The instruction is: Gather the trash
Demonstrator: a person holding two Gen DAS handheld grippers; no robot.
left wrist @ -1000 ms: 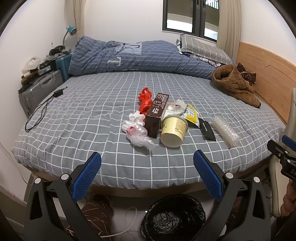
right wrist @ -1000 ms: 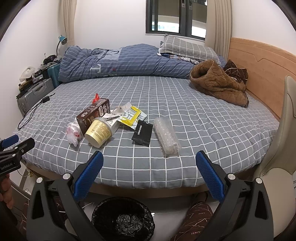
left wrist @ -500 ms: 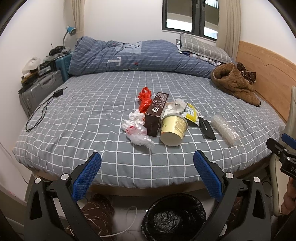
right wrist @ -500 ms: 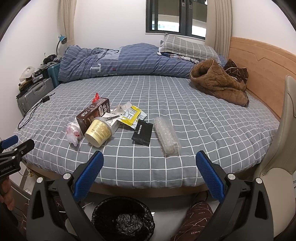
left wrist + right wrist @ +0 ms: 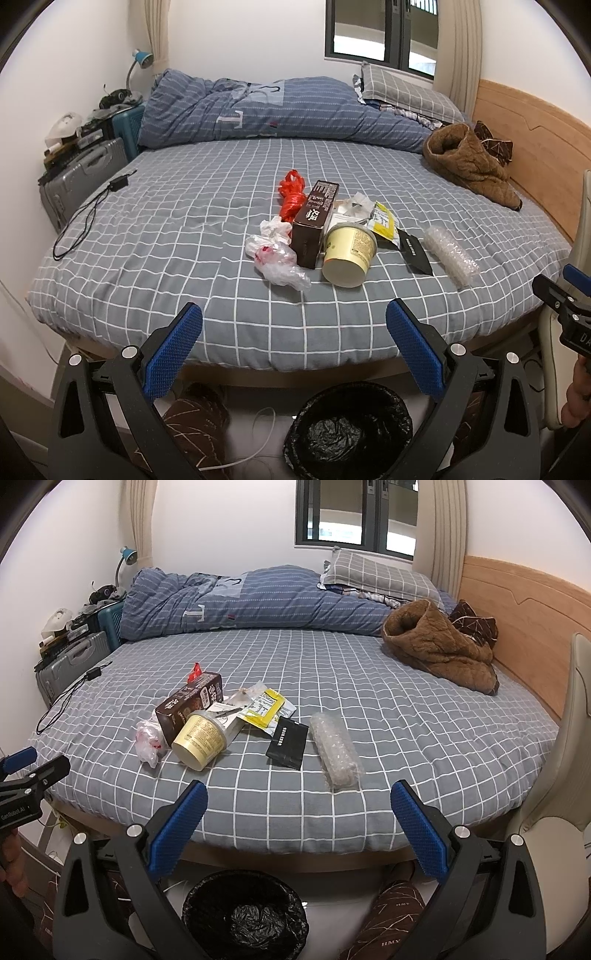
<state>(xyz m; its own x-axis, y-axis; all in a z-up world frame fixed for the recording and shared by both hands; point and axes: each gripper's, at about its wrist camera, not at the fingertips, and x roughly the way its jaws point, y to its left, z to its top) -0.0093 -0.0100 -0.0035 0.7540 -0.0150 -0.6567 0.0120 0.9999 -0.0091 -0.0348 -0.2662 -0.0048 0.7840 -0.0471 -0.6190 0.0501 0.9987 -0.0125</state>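
On the bed (image 5: 184, 229), near its front edge, lies all your trash in one loose cluster, and both claws hang wide open and empty short of it: the left claw (image 5: 293, 343) faces the middle of the heap, the right claw (image 5: 299, 821) faces its right end. Largest is the brown carton (image 5: 314, 221), stiff-looking and probably light if empty; take it across its narrow sides, since a squeeze on the broad faces may buckle it. Touching it on the right, the yellow cup (image 5: 349, 254) lies on its side with its base toward you; I'd judge it thin-walled and apt to roll, so close across the body near the rim. The bubble-wrap roll (image 5: 334, 753), set apart at the far right, looks soft and slippery; pinch it at mid-length. The clear bag (image 5: 277, 260) and the red bag (image 5: 291, 195) are limp, so grab a bunched fold, not a loose edge. The black packet (image 5: 288, 742) and the yellow wrapper (image 5: 264, 707) lie flat on soft bedding; you'll likely need to press in and catch an edge. Below the bed edge stands the bin (image 5: 349, 428), black-lined; only crumpled liner shows inside, and I cannot tell whether anything else is in it.
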